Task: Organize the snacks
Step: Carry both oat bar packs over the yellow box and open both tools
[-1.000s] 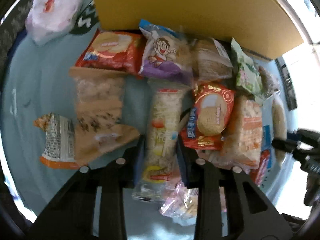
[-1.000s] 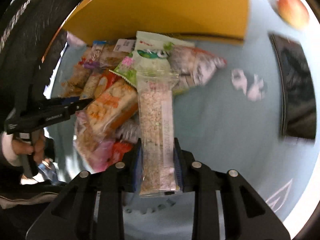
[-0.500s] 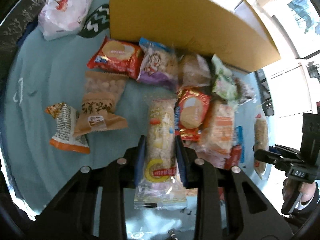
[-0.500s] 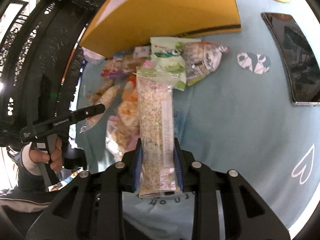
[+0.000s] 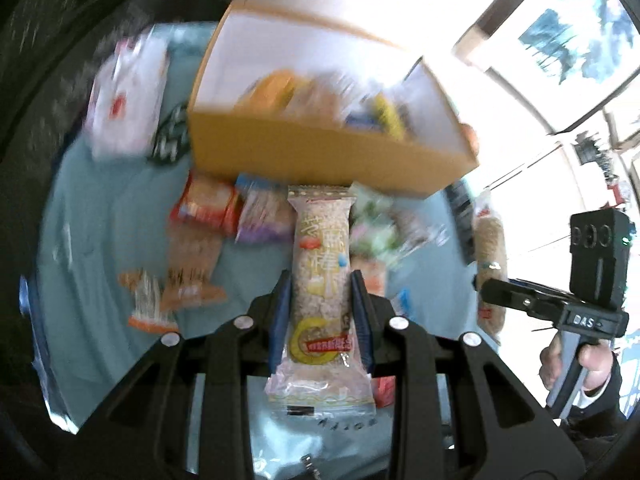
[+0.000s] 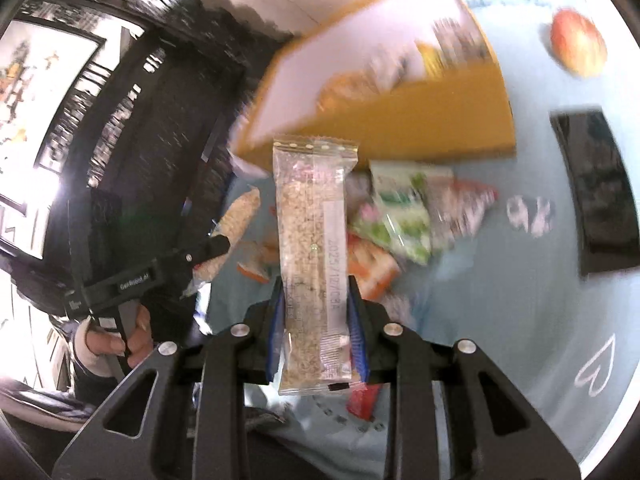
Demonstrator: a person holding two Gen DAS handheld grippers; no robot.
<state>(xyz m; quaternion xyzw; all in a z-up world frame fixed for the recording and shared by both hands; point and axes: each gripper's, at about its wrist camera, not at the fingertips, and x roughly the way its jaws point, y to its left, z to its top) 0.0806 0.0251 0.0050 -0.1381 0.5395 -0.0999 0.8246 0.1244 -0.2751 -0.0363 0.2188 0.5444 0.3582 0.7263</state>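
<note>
The left gripper point(image 5: 320, 300) pinches a long puffed-rice bar packet point(image 5: 322, 280) between its blue pads, lifted above the pale blue tablecloth point(image 5: 100, 232). The right gripper point(image 6: 316, 308) clamps a clear-wrapped sesame bar point(image 6: 312, 248) the same way. Both packets hang in front of the yellow cardboard box point(image 5: 320, 152), which already holds several snacks. More snack packets point(image 5: 208, 208) lie scattered beneath, and an apple point(image 6: 578, 46) sits beyond the box.
</note>
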